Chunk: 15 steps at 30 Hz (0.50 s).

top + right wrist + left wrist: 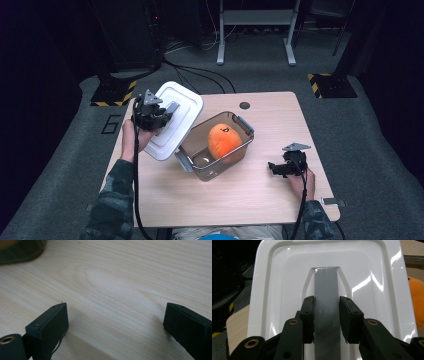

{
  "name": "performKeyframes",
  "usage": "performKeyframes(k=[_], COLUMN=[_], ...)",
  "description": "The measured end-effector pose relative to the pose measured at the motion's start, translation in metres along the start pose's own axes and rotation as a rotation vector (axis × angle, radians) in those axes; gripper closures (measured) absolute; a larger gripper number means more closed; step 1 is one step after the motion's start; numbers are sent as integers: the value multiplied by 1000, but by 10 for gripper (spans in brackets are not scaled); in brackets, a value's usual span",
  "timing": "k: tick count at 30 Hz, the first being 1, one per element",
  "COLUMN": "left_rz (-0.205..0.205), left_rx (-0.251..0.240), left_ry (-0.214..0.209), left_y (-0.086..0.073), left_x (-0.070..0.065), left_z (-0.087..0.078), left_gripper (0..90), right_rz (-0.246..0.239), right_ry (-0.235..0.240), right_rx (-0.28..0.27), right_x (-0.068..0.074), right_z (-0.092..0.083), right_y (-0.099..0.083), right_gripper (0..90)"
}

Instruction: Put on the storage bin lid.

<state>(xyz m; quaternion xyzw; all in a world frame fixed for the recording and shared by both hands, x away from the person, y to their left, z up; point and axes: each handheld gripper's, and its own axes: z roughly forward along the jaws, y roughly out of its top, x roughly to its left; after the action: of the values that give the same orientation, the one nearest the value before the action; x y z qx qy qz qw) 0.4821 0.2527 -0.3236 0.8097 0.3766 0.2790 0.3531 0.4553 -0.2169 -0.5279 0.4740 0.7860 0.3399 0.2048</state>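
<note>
My left gripper (167,112) is shut on the grey raised handle (327,307) of a white plastic lid (176,120), holding the lid tilted in the air at the table's left, beside the box. In the left gripper view both pads press the handle's sides. A clear grey box (216,145) with side latches stands open at the table's middle, and an orange plush toy (223,140) sits inside it. My right gripper (272,167) rests low over the table at the right, open, with bare wood between its jaws (115,322).
The light wooden table (240,195) has a round cable hole (244,105) at its back edge. Grey carpet surrounds it, with stand feet marked in yellow and black (330,85) and cables behind. A corner of the box (22,250) lies at the right gripper view's top left.
</note>
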Motion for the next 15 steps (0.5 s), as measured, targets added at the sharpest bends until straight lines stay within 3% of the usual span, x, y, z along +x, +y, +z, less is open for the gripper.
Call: performKeyframes(k=[15], left_rz=[63], left_rx=[4], left_ry=[-48], left_y=[20], left_x=[-25], left_z=[10], left_gripper=[664], right_rz=[2], right_ry=[0], right_rx=[-1], right_x=[0], right_z=[0], right_y=[0], right_gripper=[55])
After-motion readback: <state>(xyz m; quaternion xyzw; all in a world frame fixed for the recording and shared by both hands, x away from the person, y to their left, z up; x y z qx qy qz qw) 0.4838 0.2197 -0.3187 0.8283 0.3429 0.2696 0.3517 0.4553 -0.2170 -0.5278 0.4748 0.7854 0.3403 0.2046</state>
